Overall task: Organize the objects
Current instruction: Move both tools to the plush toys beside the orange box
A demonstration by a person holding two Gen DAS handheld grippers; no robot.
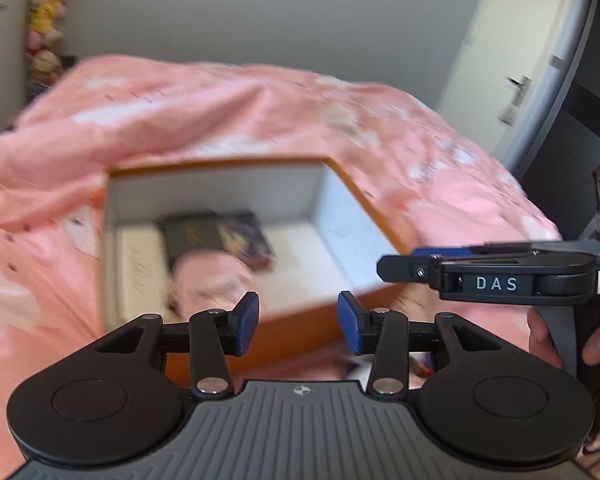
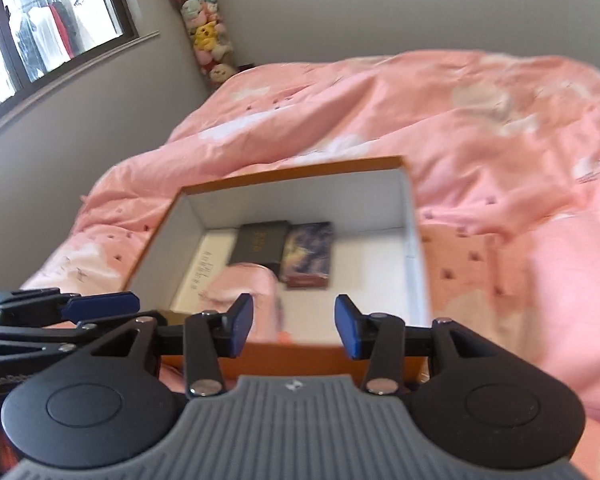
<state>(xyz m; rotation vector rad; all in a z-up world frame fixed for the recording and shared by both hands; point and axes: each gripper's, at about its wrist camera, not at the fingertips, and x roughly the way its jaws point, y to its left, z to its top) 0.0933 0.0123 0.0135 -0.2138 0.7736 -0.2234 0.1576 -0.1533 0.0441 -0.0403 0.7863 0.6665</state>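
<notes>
An orange box (image 1: 220, 164) (image 2: 292, 174) with white inner walls lies open-topped on the pink bed. Inside it are a white flat item (image 1: 138, 264) (image 2: 208, 264), a black book (image 1: 192, 236) (image 2: 262, 242), a colourful small box (image 1: 248, 240) (image 2: 310, 254) and a folded pink cloth (image 1: 208, 280) (image 2: 244, 288). My left gripper (image 1: 298, 324) hovers over the box's near edge, open, nothing between its blue pads. My right gripper (image 2: 295, 326) hangs beside it over the same edge, also open and empty. Each gripper shows side-on in the other's view: the right gripper (image 1: 396, 266), the left gripper (image 2: 100, 306).
A rumpled pink duvet (image 1: 340, 120) (image 2: 500, 140) covers the bed around the box. A white door (image 1: 512, 40) stands at the right. A column of plush toys (image 2: 208, 28) and a window (image 2: 40, 20) are at the far left. A person's hand (image 1: 596, 344) holds the right gripper's handle.
</notes>
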